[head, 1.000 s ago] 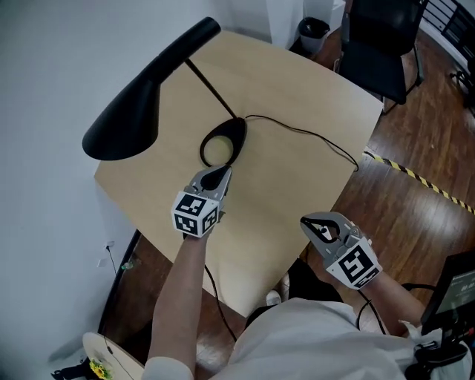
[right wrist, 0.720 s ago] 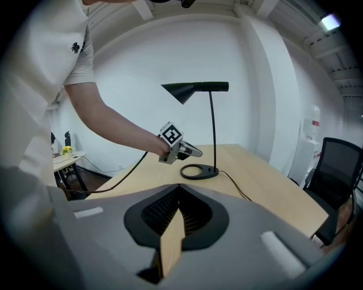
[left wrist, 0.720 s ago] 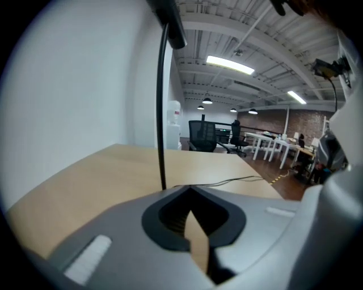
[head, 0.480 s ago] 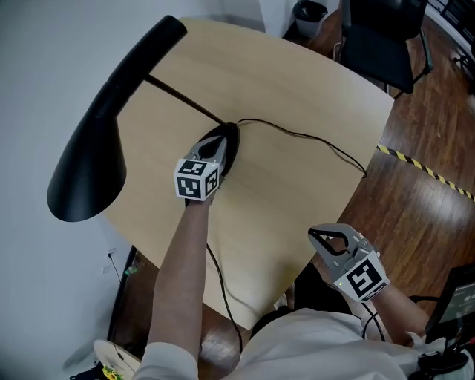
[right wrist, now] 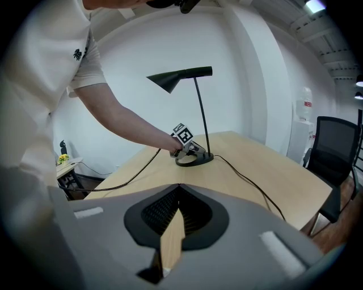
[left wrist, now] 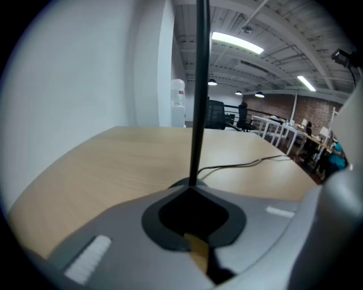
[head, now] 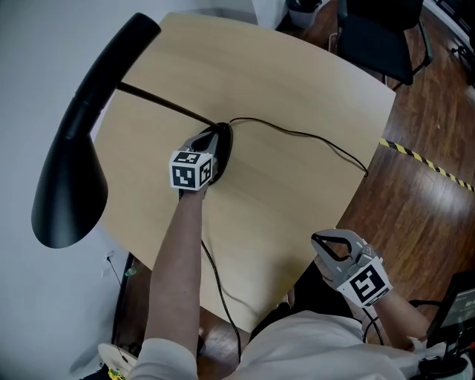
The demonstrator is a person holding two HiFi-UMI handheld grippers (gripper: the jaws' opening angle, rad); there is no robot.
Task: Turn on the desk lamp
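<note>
left gripper (head: 216,143) jaws closed, tips at desk lamp (head: 70,178) base (right wrist: 195,160); lamp likely stiff, top-heavy on thin stem (left wrist: 198,90), so press lightly at base; right gripper (head: 332,243) closed, empty

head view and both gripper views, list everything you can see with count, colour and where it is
desk lamp: 1, black, lamp base on the table, shade up at left
cord: 1, black, from the lamp base across the table to its right edge
table: 1, light wood, centre
office chair: 1, black, on the floor beyond the table, upper right
bin: 1, dark, left of the chair
striped tape: 1 strip, yellow and black, on the floor at right
left gripper: 1, grey, fingers together, tips at the lamp base
right gripper: 1, grey, fingers together, empty, off the table's near edge
</note>
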